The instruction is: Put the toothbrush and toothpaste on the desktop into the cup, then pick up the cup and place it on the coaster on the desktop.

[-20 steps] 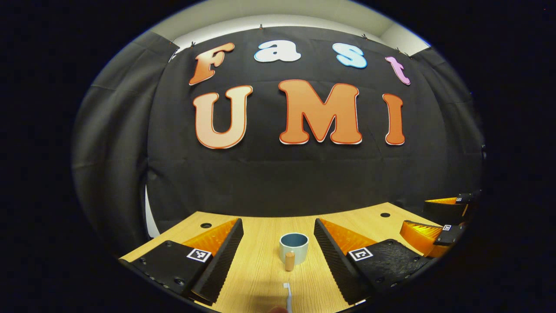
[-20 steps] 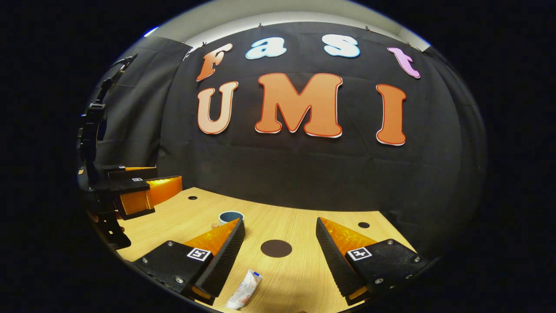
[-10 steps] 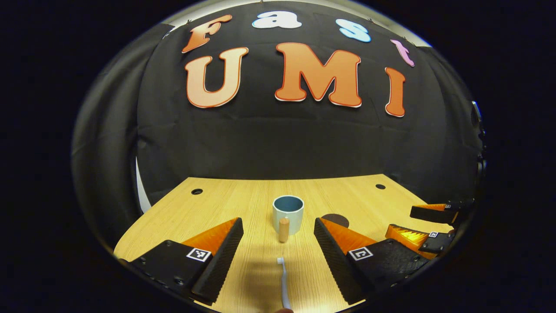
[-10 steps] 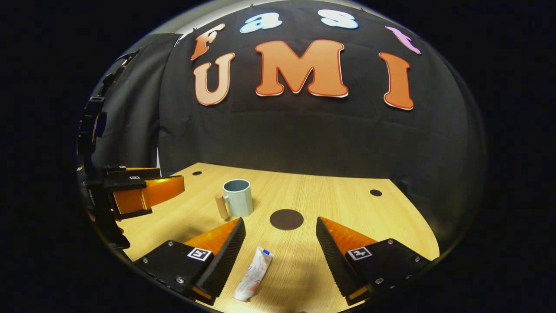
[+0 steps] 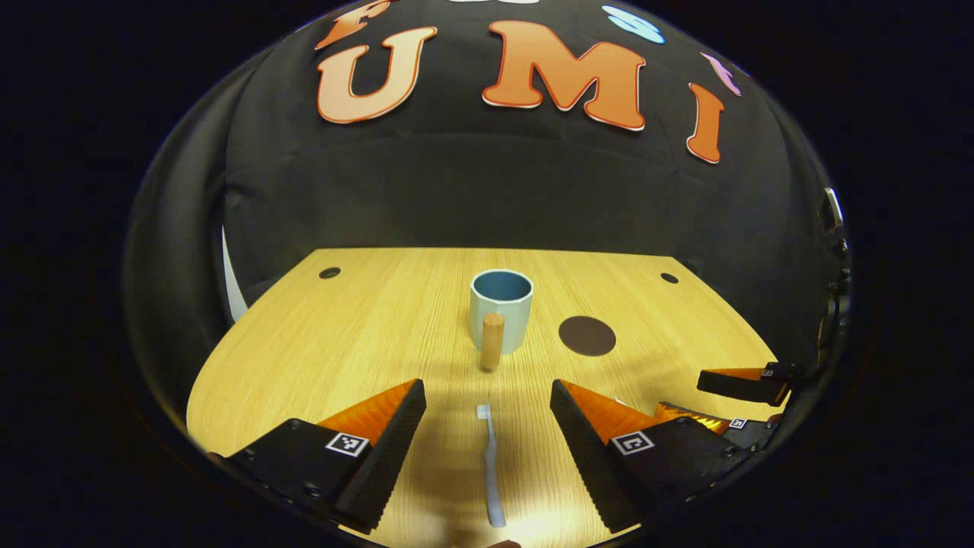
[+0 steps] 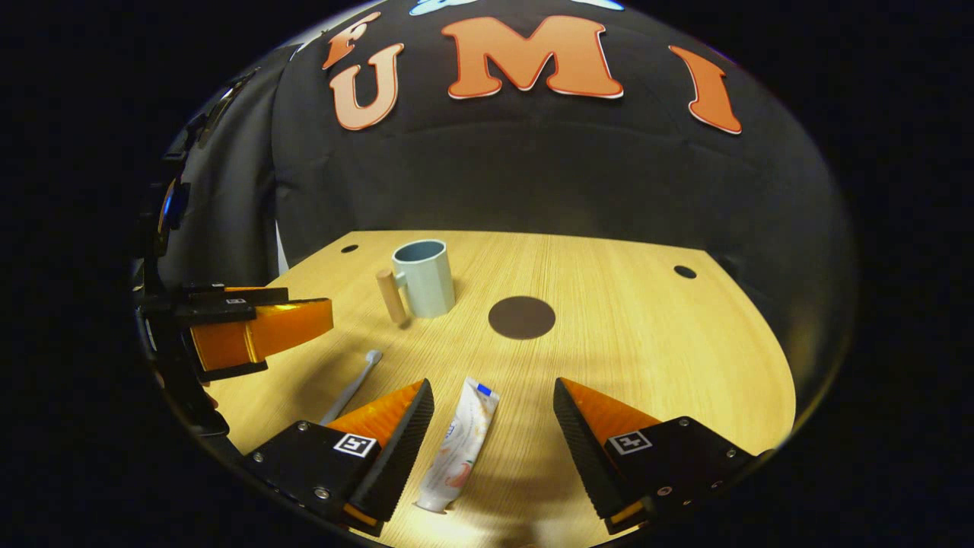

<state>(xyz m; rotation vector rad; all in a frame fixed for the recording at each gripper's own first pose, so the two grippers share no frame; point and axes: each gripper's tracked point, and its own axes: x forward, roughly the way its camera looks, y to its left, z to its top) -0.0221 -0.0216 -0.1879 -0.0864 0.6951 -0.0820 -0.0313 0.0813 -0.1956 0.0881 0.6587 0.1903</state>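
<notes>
Nothing is grasped yet, so the risks all lie in the two pickups ahead. The left tool [image 5: 487, 403] stands with its fingers spread wide over the light wooden desk [image 5: 365, 320], and the slim white toothbrush [image 5: 491, 464] lies flat between them, bristle end pointing toward the pale blue ceramic cup with a wooden peg handle [image 5: 500, 308]. The right tool [image 6: 493, 407] is likewise wide, with the white squeezable toothpaste tube with a blue cap [image 6: 460, 449] lying between its fingers, closer to the left one. The cup stands upright toward the far side of the desk, and the dark round flat coaster [image 6: 521, 317] lies bare just beside it. The toothbrush is thin and flush with the desk, so fingers closing too high would probably pass over it, or pinch one end and let it swing or roll away. The tube sits off-centre and is soft; an uneven squeeze may well nudge it sideways or let it slip as it lifts. In the right gripper view the left tool hovers near the toothbrush, and since both tools must head for the same narrow cup mouth, they could crowd or bump one another. A long toothbrush dropped in at a slant might also tip the cup or catch on its rim.
</notes>
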